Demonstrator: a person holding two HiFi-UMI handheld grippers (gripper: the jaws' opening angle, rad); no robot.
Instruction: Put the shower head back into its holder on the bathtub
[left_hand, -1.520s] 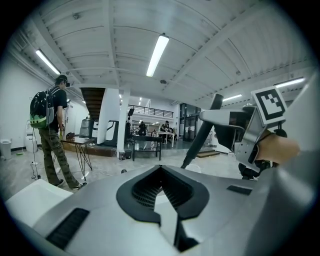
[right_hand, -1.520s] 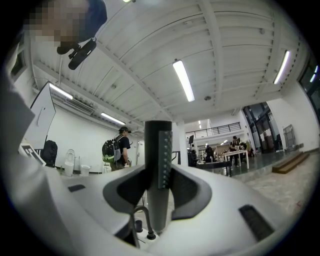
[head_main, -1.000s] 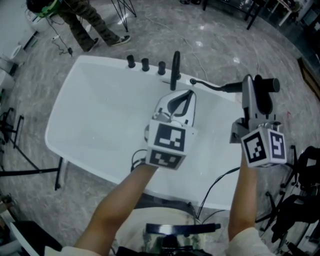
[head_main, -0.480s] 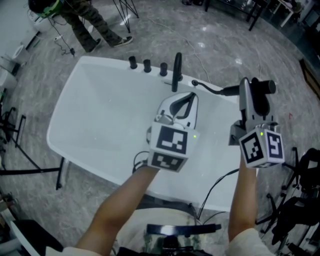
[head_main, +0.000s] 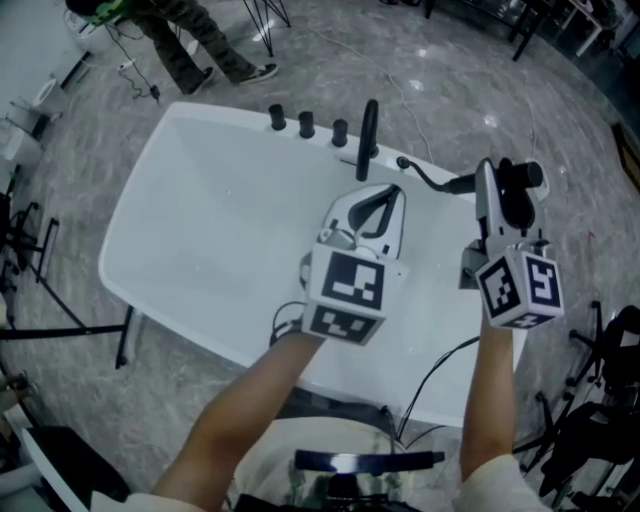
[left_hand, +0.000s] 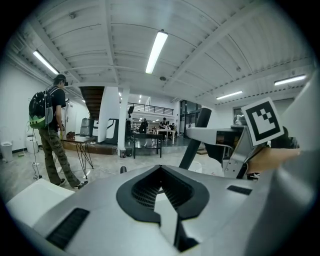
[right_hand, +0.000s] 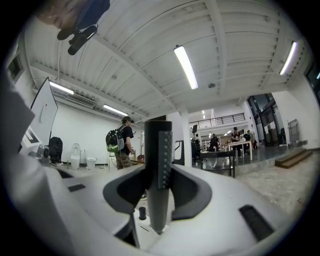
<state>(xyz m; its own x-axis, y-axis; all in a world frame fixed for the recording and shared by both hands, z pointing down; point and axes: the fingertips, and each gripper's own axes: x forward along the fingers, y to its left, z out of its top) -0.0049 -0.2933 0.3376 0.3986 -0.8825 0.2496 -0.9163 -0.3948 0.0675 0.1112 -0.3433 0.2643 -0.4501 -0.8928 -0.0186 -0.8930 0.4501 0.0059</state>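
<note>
A black stick-shaped shower head (head_main: 516, 186) (right_hand: 158, 165) stands upright in my right gripper (head_main: 500, 188) (right_hand: 159, 192), which is shut on it above the right end of the white bathtub (head_main: 180, 140). Its black hose (head_main: 432, 180) curves back to the far rim near the tall black tap spout (head_main: 368, 128). In the right gripper view a small black fitting (right_hand: 142, 213) shows on the white rim just below the shower head. My left gripper (head_main: 388, 195) (left_hand: 161, 170) hovers over the middle of the tub, jaws together and empty.
Three black knobs (head_main: 305, 124) line the far rim left of the spout. A person with a backpack (left_hand: 50, 130) stands beyond the tub's far left corner. Black stands (head_main: 40, 290) sit on the floor at left and dark gear (head_main: 600, 410) at right.
My right gripper has sunk a little toward the tub rim with the shower head still in it. The left gripper has stayed where it was.
</note>
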